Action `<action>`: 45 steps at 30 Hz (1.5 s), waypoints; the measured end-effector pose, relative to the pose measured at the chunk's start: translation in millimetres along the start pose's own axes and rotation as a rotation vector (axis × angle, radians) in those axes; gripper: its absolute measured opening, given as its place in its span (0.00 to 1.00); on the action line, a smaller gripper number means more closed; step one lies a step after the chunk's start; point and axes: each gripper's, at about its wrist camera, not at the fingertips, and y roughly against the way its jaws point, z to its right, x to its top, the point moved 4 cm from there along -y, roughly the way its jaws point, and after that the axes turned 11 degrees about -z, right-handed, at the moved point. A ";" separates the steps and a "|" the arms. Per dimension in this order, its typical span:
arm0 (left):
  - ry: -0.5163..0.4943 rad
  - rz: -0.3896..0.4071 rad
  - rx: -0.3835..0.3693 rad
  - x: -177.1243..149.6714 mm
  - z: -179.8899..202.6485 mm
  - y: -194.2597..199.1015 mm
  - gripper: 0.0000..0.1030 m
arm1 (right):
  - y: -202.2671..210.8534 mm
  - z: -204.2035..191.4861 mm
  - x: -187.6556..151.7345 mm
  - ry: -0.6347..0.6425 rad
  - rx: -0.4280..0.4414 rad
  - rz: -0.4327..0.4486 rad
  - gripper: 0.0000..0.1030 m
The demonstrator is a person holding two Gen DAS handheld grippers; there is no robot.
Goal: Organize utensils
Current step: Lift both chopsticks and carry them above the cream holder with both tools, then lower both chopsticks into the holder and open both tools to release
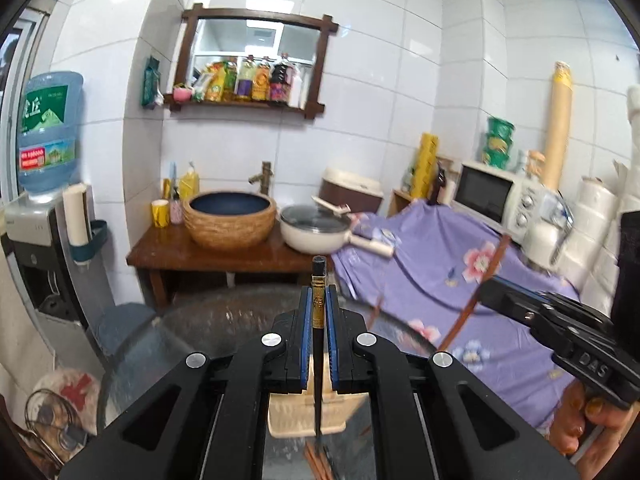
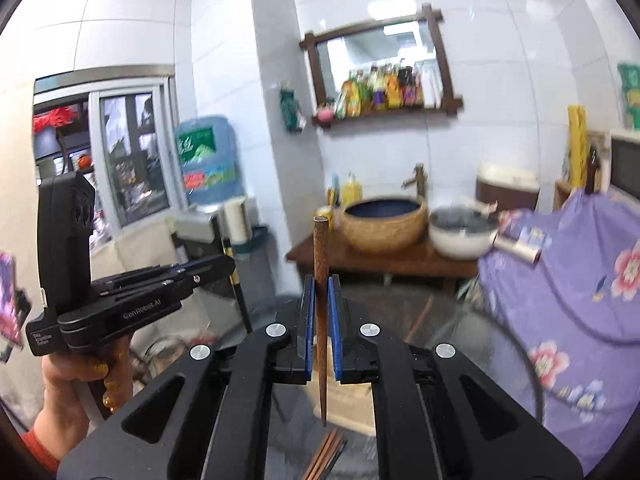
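My left gripper (image 1: 319,300) is shut on a black chopstick (image 1: 318,280) with a gold band, held upright above a glass table. Its tip hangs over a beige slotted utensil holder (image 1: 292,416). My right gripper (image 2: 320,292) is shut on a brown wooden chopstick (image 2: 321,248), also upright, its point above a beige holder (image 2: 352,404). Several brown chopsticks (image 2: 324,456) lie on the glass below; they also show in the left wrist view (image 1: 316,464). The right gripper appears in the left wrist view (image 1: 560,320), holding its chopstick (image 1: 476,292).
A round glass table (image 1: 192,320) is below. Behind it stands a wooden stand with a woven basin (image 1: 232,220) and a white pan (image 1: 316,232). A purple floral cloth (image 1: 440,280) covers a surface at right, with a microwave (image 1: 492,196). A water dispenser (image 1: 44,184) stands at left.
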 end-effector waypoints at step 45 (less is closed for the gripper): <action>0.006 -0.023 0.161 -98.2 -35.8 -59.7 0.89 | -87.9 41.4 -93.2 -0.035 -0.164 -0.077 0.53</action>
